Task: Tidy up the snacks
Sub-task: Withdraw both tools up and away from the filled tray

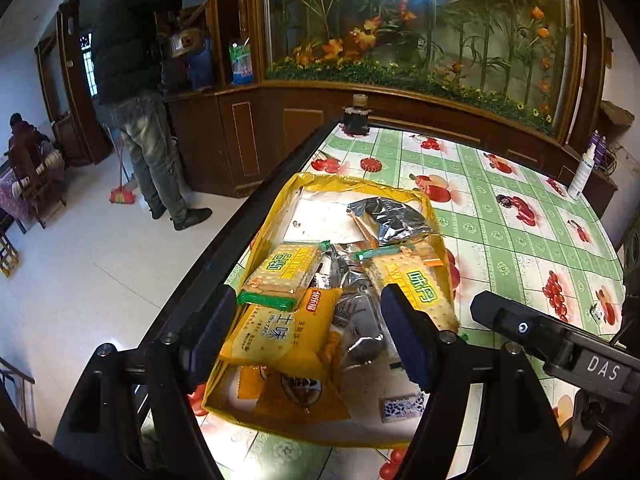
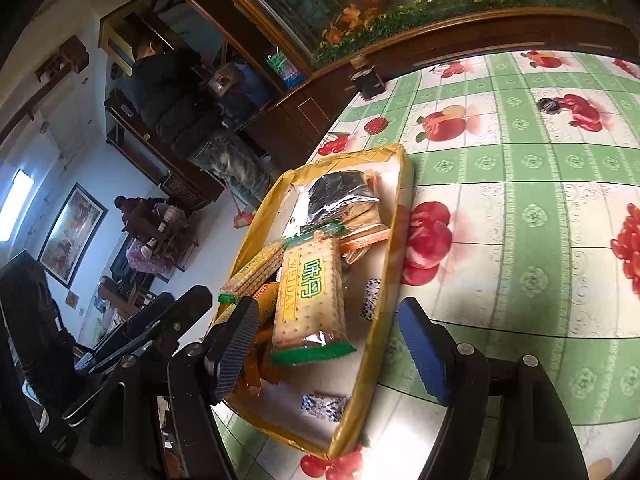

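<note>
**Both grippers spread above the snack tray**

Seen from the left wrist, the left gripper (image 1: 308, 332) hangs spread wide with nothing between its pads, above the yellow tray (image 1: 434, 216) at the table's edge. Inside the tray, a green-trimmed cracker pack (image 1: 282, 274) lies at ten o'clock of the gripper, a yellow biscuit pack (image 1: 280, 334) directly beneath, and a silver wrapper (image 1: 386, 216) toward twelve.

Seen from the right wrist, the right gripper (image 2: 328, 354) is likewise spread and empty. A second cracker pack (image 2: 310, 304) lies just under it, and a small patterned sweet (image 2: 323, 407) sits at six o'clock. My guess is that a fresh pick comes next: choose the topmost pack, descend squarely across its narrow width, and avoid snagging neighbouring wrappers or the tray wall.
</note>
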The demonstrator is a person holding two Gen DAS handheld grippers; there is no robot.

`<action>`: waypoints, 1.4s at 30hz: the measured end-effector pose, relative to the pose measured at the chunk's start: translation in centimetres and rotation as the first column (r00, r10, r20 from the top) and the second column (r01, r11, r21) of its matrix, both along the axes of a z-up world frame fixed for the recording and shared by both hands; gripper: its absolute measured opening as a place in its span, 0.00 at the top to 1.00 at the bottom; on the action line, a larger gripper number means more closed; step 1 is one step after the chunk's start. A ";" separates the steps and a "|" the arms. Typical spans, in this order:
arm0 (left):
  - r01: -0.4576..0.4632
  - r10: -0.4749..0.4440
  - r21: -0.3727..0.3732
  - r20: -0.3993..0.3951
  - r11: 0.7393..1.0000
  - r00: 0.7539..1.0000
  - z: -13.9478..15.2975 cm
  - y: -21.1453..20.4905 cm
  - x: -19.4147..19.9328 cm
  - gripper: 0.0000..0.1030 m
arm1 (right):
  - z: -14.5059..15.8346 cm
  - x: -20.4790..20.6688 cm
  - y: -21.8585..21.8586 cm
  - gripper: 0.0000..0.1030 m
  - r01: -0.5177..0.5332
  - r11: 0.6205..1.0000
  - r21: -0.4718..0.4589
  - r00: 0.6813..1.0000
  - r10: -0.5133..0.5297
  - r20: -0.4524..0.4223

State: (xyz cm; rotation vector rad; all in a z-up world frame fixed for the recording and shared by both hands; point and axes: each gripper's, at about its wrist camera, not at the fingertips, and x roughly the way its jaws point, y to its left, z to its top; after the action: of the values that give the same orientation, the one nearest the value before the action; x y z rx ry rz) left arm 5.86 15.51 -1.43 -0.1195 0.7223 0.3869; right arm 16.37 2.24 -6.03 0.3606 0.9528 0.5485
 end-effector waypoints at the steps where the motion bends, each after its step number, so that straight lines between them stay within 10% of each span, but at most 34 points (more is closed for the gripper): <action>1: 0.004 -0.004 0.001 0.003 1.000 1.000 0.1 -0.3 -0.1 0.27 | 0.2 -0.3 -0.3 0.28 0.007 1.000 -0.005 1.000 -0.007 0.007; 32: 0.094 -0.094 0.022 -0.008 0.995 0.996 0.1 -6.2 -4.9 0.27 | 2.7 -8.6 -10.9 0.21 0.171 0.978 -0.121 0.978 -0.153 0.145; 42: 0.047 -0.052 -0.063 -0.081 0.997 0.995 -2.2 -2.6 -8.8 0.27 | 3.1 -11.0 -8.7 0.18 0.054 0.976 -0.211 0.981 -0.013 0.192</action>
State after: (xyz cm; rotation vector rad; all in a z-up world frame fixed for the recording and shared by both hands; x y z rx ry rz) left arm -2.98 12.88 -3.66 -0.1437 0.8173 0.3243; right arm 5.34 -6.44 -2.93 0.1261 0.8112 0.4349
